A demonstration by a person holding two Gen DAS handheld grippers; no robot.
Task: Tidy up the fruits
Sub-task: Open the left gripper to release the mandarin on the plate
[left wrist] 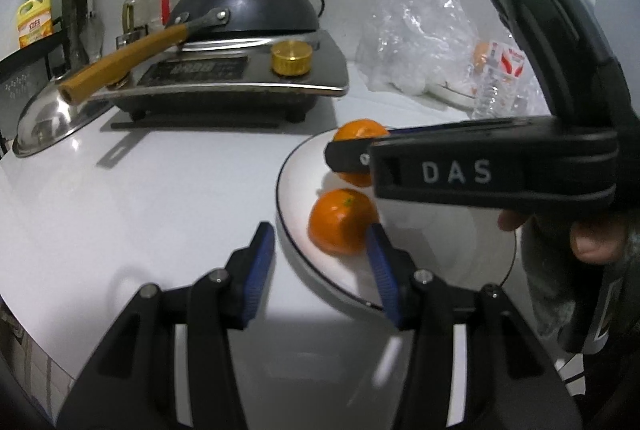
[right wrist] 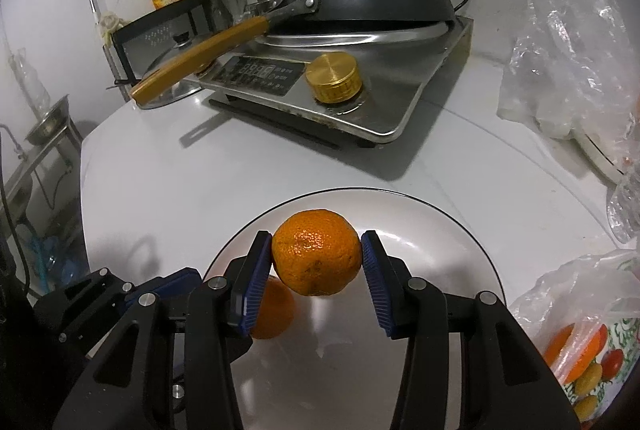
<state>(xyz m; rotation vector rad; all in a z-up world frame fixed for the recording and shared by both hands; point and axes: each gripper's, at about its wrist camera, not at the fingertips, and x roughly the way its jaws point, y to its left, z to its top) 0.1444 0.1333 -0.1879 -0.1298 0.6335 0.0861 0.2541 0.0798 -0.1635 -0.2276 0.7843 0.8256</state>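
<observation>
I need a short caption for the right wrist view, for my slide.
Right gripper holds an orange above a white plate, beside a second orange.

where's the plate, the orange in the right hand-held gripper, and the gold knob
plate (right wrist: pixel 452 242), right wrist view, bare white surface near its rim
held orange (right wrist: pixel 317 253), right wrist view, middle of its peel
gold knob (right wrist: pixel 334 77), right wrist view, its flat top face
</observation>
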